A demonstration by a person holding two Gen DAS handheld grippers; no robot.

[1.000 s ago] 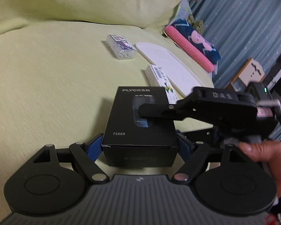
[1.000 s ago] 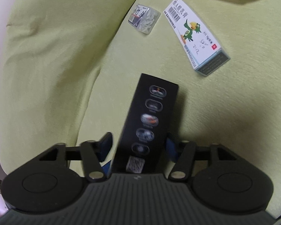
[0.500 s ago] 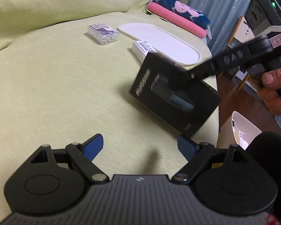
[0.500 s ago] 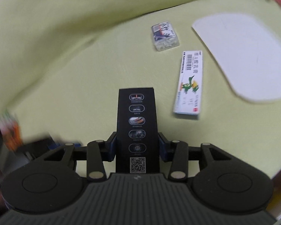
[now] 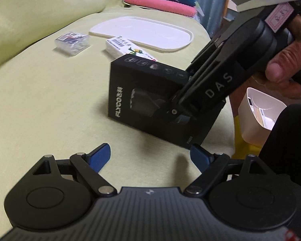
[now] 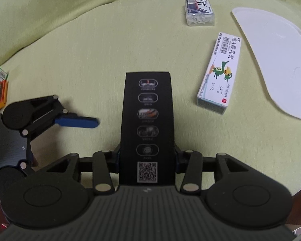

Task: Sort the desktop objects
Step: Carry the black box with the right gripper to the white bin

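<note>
- Now the right hand-held gripper (image 6: pixel 147 156) clamps the black box (image 6: pixel 147 120), lifted over the green bed's (image 6: pixel 80 50) middle.
- Left hand-held gripper (image 5: pixel 150 156) gapes empty.
- Unsorted yet, by the look of it: ointment carton (image 6: pixel 220 70), clear case (image 6: pixel 199 12), near the white tray (image 6: pixel 271 60).

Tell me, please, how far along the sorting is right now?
Early on. Nothing lies on the white tray yet. The right gripper holds the black box; the left gripper is open and empty. The medicine carton and clear case remain unsorted.
</note>
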